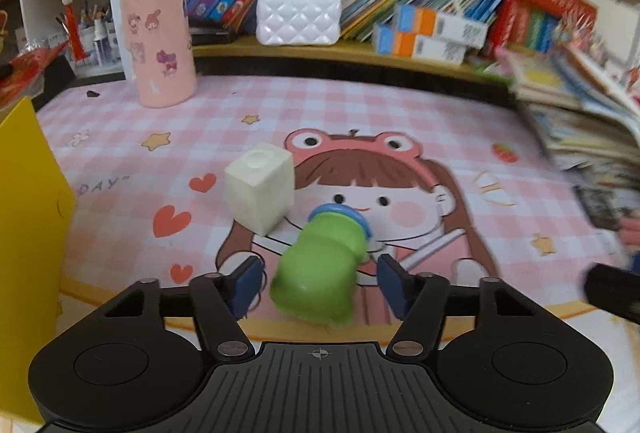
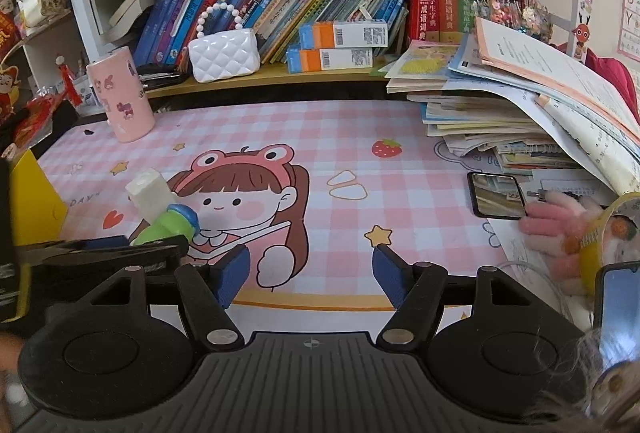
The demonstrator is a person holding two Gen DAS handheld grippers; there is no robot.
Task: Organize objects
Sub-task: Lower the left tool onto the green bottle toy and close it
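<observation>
Left wrist view: the green bottle [image 1: 320,269] lies on its side on the pink mat [image 1: 400,113], right between the spread pads of the left gripper [image 1: 320,283], which do not seem to press it, though blur makes that uncertain. Its long axis runs up and right, blue cap away from the gripper, beside the white block [image 1: 260,189]. The right gripper [image 2: 311,275] stands well apart to the right, jaws spread on nothing.
</observation>
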